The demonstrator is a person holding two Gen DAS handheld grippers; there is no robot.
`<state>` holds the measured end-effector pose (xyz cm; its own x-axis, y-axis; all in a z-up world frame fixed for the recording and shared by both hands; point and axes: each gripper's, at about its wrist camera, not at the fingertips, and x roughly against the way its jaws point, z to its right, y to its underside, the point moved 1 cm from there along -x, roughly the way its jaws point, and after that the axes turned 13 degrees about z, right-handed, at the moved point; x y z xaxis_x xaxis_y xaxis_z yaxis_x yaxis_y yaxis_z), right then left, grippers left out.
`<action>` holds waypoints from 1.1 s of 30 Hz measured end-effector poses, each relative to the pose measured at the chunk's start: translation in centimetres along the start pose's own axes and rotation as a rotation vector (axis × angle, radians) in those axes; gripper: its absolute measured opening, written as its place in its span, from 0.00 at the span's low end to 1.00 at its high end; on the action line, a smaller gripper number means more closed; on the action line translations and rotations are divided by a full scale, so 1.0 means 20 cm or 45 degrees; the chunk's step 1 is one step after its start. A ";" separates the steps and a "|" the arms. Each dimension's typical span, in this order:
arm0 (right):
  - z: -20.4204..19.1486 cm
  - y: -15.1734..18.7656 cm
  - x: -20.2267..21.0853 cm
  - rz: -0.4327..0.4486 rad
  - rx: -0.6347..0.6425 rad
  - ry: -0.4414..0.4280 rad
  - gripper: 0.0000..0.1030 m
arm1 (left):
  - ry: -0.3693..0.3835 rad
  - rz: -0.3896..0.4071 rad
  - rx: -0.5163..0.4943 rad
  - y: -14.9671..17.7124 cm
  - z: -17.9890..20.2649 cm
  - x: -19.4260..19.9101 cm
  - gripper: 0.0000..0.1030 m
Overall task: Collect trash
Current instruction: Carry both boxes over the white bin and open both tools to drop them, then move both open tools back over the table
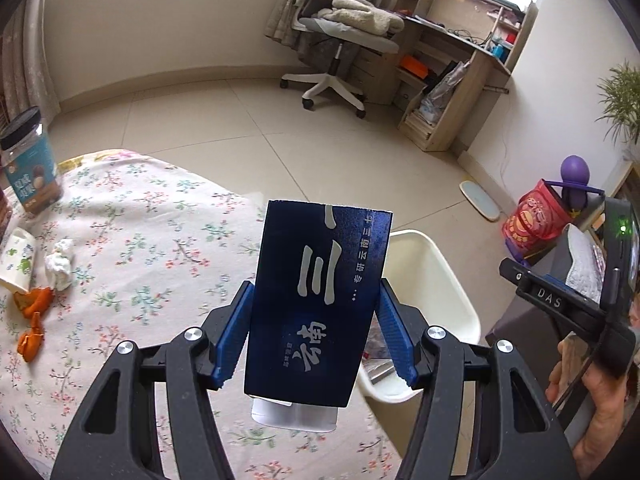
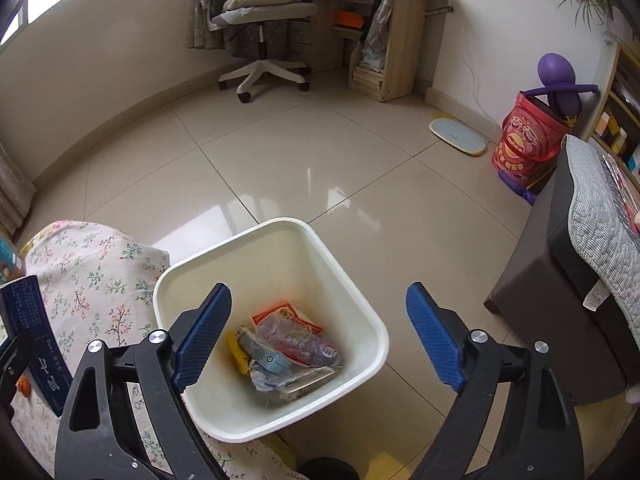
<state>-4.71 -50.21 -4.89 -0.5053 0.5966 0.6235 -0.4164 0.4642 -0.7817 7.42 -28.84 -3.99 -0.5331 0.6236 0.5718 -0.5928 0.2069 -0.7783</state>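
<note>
My left gripper (image 1: 314, 332) is shut on a dark blue box (image 1: 316, 300) with white characters, held upright above the table's right edge, next to the white trash bin (image 1: 444, 280). The box also shows at the left edge of the right wrist view (image 2: 32, 340). My right gripper (image 2: 318, 336) is open and empty, hovering over the white bin (image 2: 360, 300), which holds several wrappers (image 2: 288, 348). On the floral tablecloth (image 1: 140, 240) lie a crumpled tissue (image 1: 60, 264), orange peels (image 1: 34, 320) and a paper cup (image 1: 18, 260).
A snack jar (image 1: 30, 160) stands at the table's far left. A dark stool with a grey cushion (image 2: 580, 280) is right of the bin. A red bucket (image 2: 528, 140), floor scale (image 2: 458, 136), office chair (image 2: 260, 20) and desk (image 2: 384, 20) stand farther off.
</note>
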 end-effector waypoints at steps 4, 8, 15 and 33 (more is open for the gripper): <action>0.11 -0.02 0.01 0.020 -0.076 0.024 0.87 | 0.069 -0.029 0.035 -0.04 0.17 -0.11 0.58; 0.19 -0.04 0.01 0.034 -0.133 0.051 0.88 | 0.138 -0.068 0.066 -0.06 0.30 -0.21 0.59; 0.24 -0.05 0.03 0.071 -0.152 0.081 0.88 | 0.140 -0.131 0.073 -0.06 0.33 -0.25 0.70; -0.42 0.04 0.17 0.109 0.118 -0.147 0.93 | -0.241 0.049 -0.031 -0.07 -0.22 0.08 0.76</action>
<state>-0.49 -42.35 -3.53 -0.6235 0.5495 0.5561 -0.4331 0.3494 -0.8308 10.02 -24.79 -3.06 -0.6603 0.4791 0.5783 -0.5561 0.2056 -0.8053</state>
